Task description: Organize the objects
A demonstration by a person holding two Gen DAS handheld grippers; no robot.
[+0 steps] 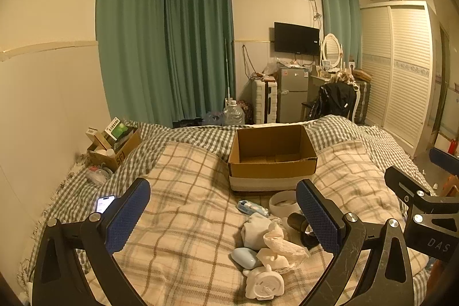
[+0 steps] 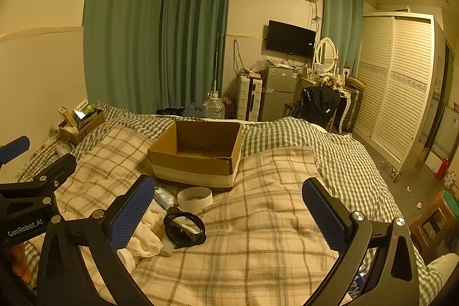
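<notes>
An open, empty brown cardboard box [image 1: 272, 154] is seen on the plaid blanket [image 1: 183, 220] mid-bed. Before it, a white ring [image 1: 282, 201], black strap [image 2: 185, 227], crumpled cloths [image 1: 275, 240], pale-blue case [image 1: 243, 257] and white figurine [image 1: 265, 284] are scattered. Left gripper [image 1: 223, 220] and right gripper [image 2: 229, 218] are held wide-jawed, gripping nothing.
</notes>
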